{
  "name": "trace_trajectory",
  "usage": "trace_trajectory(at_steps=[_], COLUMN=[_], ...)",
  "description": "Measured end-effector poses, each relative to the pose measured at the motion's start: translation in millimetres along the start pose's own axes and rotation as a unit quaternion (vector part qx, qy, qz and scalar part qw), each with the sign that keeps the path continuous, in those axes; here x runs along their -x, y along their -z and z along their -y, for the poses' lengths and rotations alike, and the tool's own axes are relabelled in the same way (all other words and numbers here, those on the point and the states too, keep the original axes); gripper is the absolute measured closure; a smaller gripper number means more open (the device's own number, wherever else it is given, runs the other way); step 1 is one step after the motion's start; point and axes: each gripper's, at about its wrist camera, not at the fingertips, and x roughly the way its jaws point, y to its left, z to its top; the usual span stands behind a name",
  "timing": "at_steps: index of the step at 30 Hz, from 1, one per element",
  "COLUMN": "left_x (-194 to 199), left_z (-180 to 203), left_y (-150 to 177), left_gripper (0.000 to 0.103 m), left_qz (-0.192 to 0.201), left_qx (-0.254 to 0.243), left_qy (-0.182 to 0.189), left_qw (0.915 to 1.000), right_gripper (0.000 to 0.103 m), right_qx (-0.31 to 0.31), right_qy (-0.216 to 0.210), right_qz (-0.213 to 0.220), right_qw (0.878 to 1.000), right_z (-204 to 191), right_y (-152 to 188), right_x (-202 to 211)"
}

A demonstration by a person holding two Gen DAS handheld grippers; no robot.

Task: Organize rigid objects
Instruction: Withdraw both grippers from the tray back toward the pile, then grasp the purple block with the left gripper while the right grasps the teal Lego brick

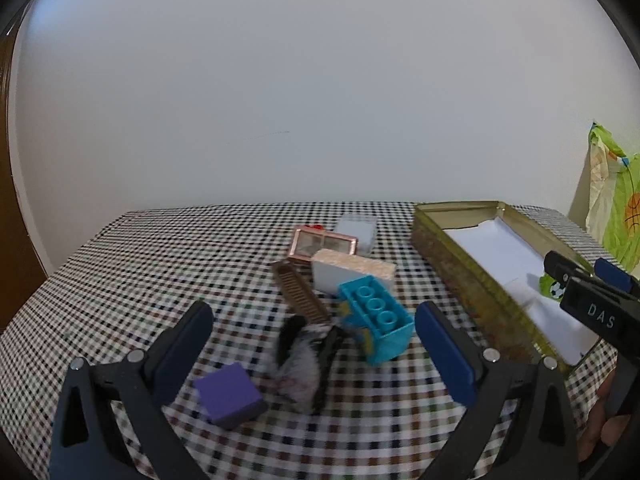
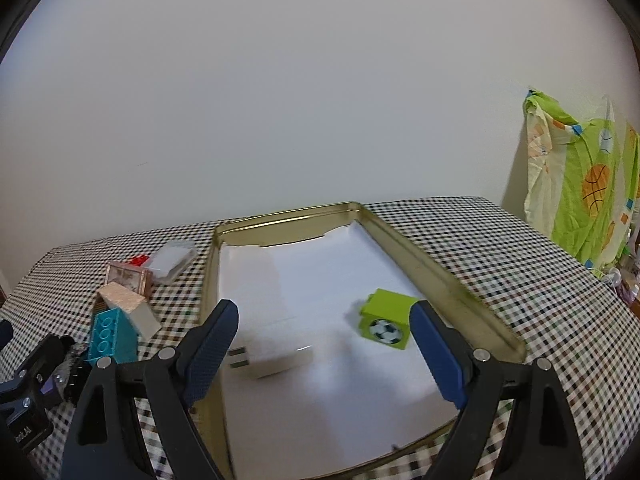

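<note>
Your left gripper [image 1: 316, 356] has its fingers spread wide with nothing between them, aimed at the loose pile at the desk's middle. The teal building brick [image 1: 376, 318] sits at 1 o'clock from it, leaning on a white block with a glittery top [image 1: 352, 274], with a brown comb [image 1: 300, 298] and a rose-gold framed box [image 1: 322, 245] behind. A purple block [image 1: 230, 394] lies at 7 o'clock, beside a black-and-white furry thing [image 1: 298, 364] too blurred to name.

Your right gripper [image 2: 324, 354] hangs released over the gold tin tray [image 2: 460, 292], gripping nothing. The tray, lined with white paper, seems to be the collecting place: a green cube with a football picture [image 2: 386, 318] lies at 1 o'clock from the fingers and a white plug adapter [image 2: 276, 360] at 10 o'clock, apart from each other. So the sorting looks barely begun, with most pieces outside the tray.

The desk [image 2: 540, 280] wears a small checked cloth. Behind stands a plain pale wall, and a green printed cloth with basketballs [image 2: 584, 184] hangs at 2 o'clock.
</note>
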Motion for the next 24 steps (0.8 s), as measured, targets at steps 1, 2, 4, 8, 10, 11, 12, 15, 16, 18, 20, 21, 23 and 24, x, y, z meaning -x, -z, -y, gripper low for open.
trace_trajectory(at_steps=[1, 2, 4, 8, 10, 11, 12, 15, 16, 18, 20, 21, 23, 24], left_x=[1.2, 2.6, 4.4, 4.6, 3.9, 3.3, 2.9, 2.0, 1.4, -1.1, -7.1, -9.3, -16.2, -18.3], left_z=[-4.2, -9.1, -19.4, -42.0, -52.0, -55.2, -57.0, -62.2, -62.1, -59.2, -55.6, -54.7, -55.3, -57.1], left_y=[0.7, 1.7, 3.5, 7.5, 10.2, 11.8, 13.5, 16.7, 17.7, 19.0, 19.0, 18.2, 18.6, 19.2], left_gripper=[0.001, 0.001, 0.001, 0.001, 0.001, 0.001, 0.001, 0.001, 0.001, 0.001, 0.001, 0.001, 0.001, 0.001], left_qz=[0.000, 0.000, -0.003, -0.016, -0.026, -0.031, -0.035, -0.049, -0.054, -0.067, -0.080, -0.085, -0.104, -0.111], left_qx=[-0.004, -0.008, -0.014, -0.030, -0.043, -0.053, -0.061, -0.083, -0.092, -0.108, -0.118, -0.120, -0.120, -0.119], left_qy=[-0.003, -0.005, -0.010, -0.012, -0.008, -0.007, -0.005, 0.006, 0.011, 0.024, 0.025, 0.024, 0.023, 0.024], left_qw=[1.0000, 1.0000, 0.9998, 0.9994, 0.9987, 0.9981, 0.9975, 0.9953, 0.9942, 0.9916, 0.9895, 0.9889, 0.9870, 0.9864], right_gripper=[0.014, 0.014, 0.014, 0.014, 0.014, 0.014, 0.014, 0.014, 0.014, 0.014, 0.014, 0.014, 0.014, 0.014], right_qx=[0.001, 0.001, 0.001, 0.002, 0.003, 0.004, 0.006, 0.014, 0.016, 0.020, 0.023, 0.024, 0.027, 0.028], right_qy=[-0.003, -0.006, -0.014, -0.034, -0.046, -0.052, -0.058, -0.071, -0.076, -0.084, -0.089, -0.092, -0.097, -0.099], right_qz=[-0.001, -0.001, -0.002, -0.005, -0.007, -0.009, -0.011, -0.015, -0.015, -0.018, -0.020, -0.021, -0.022, -0.023], right_qw=[1.000, 1.000, 1.000, 0.999, 0.999, 0.999, 0.998, 0.997, 0.997, 0.996, 0.996, 0.995, 0.995, 0.994], right_z=[-2.9, -6.5, -12.3, -26.3, -33.8, -37.9, -41.2, -53.2, -56.8, -63.3, -68.0, -68.8, -70.8, -71.8], right_y=[0.4, 0.8, 1.5, 3.8, 5.1, 5.8, 6.5, 7.7, 8.4, 9.4, 10.5, 10.7, 11.1, 11.3], right_x=[0.5, 0.8, 1.5, 4.3, 5.2, 5.3, 5.6, 6.2, 6.7, 6.9, 7.3, 7.2, 7.8, 7.6])
